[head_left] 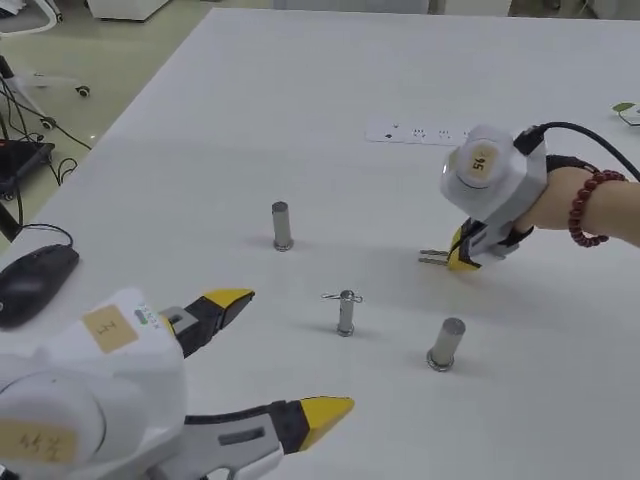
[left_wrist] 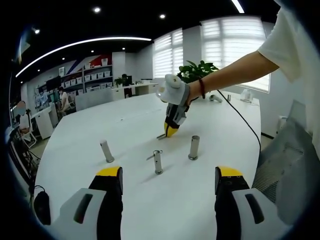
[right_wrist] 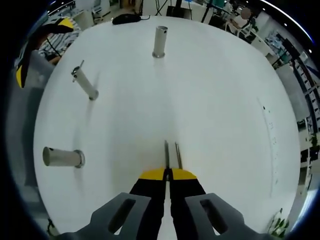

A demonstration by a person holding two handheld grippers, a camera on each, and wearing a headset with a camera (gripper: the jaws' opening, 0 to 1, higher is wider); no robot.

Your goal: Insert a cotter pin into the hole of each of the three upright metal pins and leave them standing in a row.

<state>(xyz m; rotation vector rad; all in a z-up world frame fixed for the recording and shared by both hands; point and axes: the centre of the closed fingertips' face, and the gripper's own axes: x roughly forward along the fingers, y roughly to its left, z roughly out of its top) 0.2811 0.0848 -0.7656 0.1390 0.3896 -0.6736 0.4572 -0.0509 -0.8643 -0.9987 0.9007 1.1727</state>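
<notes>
Right gripper (head_left: 452, 262) is closed on a cotter pin (right_wrist: 171, 154) low over the table (head_left: 300, 120); left gripper (head_left: 290, 352) hangs wide open. I judge one third done: the middle metal pin (head_left: 346, 312) carries its pin, while the far pin (head_left: 282, 225) and the near pin (head_left: 447, 343) are empty.

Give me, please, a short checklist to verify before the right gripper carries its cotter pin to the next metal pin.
1. The right gripper is shut on the held cotter pin: ok, two legs stick out beyond the tips.
2. All three upright: ok, the far pin, middle pin and near pin.
3. The middle pin has its inserted cotter pin: ok.
4. Hole direction on the far pin and near pin: cannot tell.
5. The left gripper is open, apart from the pins: ok.
</notes>
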